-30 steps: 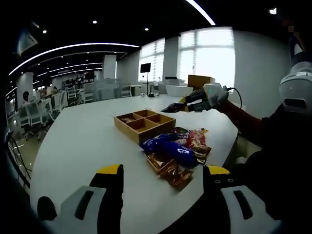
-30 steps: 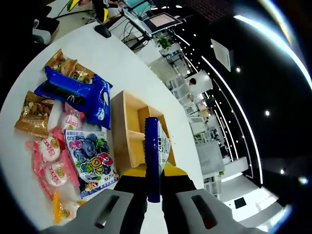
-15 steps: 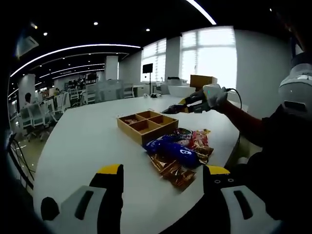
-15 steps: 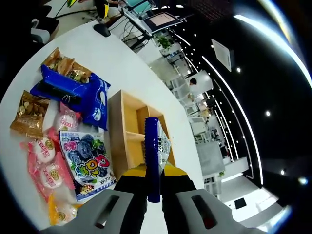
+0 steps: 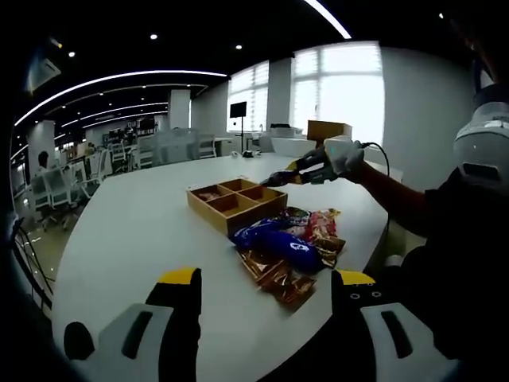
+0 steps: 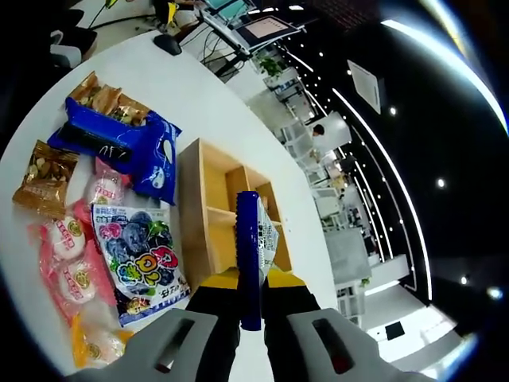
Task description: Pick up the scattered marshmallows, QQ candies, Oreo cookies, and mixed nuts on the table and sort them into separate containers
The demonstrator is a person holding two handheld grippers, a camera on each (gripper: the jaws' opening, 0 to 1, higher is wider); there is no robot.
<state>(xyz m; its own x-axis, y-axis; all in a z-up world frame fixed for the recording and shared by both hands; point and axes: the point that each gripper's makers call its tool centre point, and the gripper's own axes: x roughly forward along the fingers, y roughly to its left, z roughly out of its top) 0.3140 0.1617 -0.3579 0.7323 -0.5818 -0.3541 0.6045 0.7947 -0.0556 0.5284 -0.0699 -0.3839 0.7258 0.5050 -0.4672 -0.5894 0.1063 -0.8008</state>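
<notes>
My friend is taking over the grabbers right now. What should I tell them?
Right gripper: shut on a blue snack packet, held above the wooden divided box.
Left gripper: open, holding nothing, low over the white table.
Pile beside the box: big blue packet, QQ candy bag, pink marshmallow packs, nut packets.
Done: one compartment holds something.
Left: drop the held packet in, then sort the rest of the pile.

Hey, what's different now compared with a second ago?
Very little. The right tool still grips the blue packet and has edged a bit further over the wooden tray. The left tool stays open and empty above the table. The snack packets lie where they were; nothing was picked up or released.
</notes>
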